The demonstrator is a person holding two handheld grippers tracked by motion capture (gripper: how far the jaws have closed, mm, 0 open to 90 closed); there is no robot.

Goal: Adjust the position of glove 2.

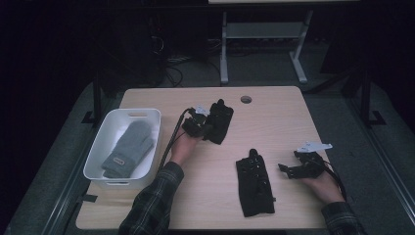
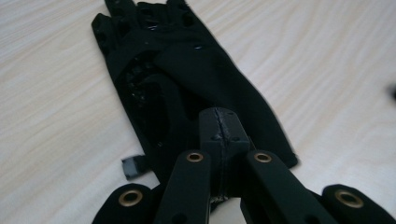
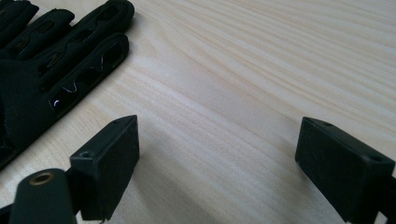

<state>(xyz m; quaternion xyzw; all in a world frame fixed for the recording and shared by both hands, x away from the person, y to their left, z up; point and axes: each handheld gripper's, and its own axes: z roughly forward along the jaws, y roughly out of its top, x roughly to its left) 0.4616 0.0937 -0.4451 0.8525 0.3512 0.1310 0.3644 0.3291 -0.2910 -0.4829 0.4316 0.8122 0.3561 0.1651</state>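
Your left gripper (image 2: 219, 135) has its jaws pressed together on the cuff end of a black glove (image 1: 220, 120), whose long axis runs away from you toward the table's far edge. The white bin (image 1: 95, 156), holding a grey mitten (image 1: 129, 147), lies just to that hand's left — likely its destination. Your right gripper (image 3: 217, 158), jaws spread and empty, sits just right of the second black glove (image 1: 254, 183) — the nearer hand for it.

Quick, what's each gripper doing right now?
Left gripper: shut on the black glove.
Right gripper: open, holding nothing, beside the other black glove.
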